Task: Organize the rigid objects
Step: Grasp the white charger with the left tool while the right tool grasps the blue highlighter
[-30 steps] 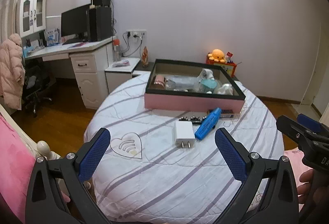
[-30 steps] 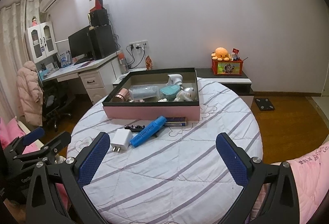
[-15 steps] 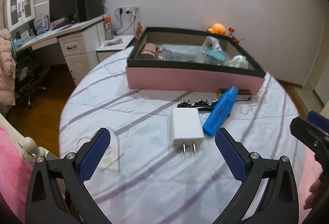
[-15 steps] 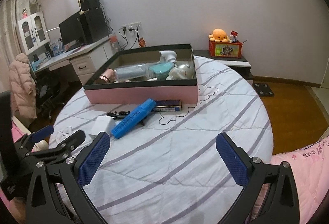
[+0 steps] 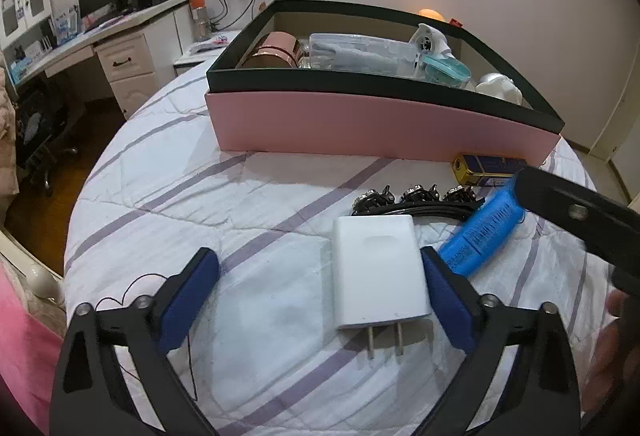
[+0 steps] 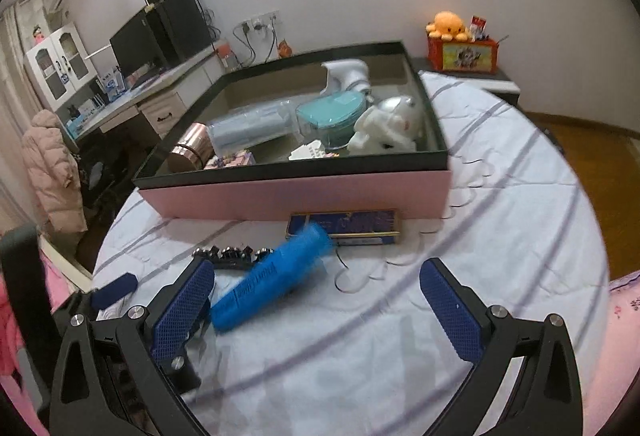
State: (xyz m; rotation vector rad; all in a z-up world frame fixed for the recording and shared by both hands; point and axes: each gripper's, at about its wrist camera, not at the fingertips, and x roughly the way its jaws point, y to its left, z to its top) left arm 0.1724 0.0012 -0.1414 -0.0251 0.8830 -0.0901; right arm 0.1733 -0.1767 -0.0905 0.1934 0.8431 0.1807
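i have the left tongs (image 5: 320, 296) low over the bed (image 5: 160, 204), pitched down, so the white charger (image 5: 378, 272) lies flat between the blue pads with its prongs towards me. the jaws have just been closing a little but stand wide: the right pad looks to be at the charger's edge, the left pad is well clear, so nothing is gripped yet. it lies flat, so i judge a squeeze across its narrow sides is the natural hold.

the right tongs (image 6: 316, 308) are also wide, jaws just closing slightly, nothing held. the blue tube (image 6: 272, 284) lies slantwise with its near end just beside the left pad, blurred. i can't tell whether they touch.

the black hair clip (image 5: 416, 202) and the small blue box (image 6: 344, 226) lie loose in front of the pink box (image 5: 380, 128), which already holds a copper tin, a teal container and a white figure. i judge the loose items belong in there, with room at the near left.
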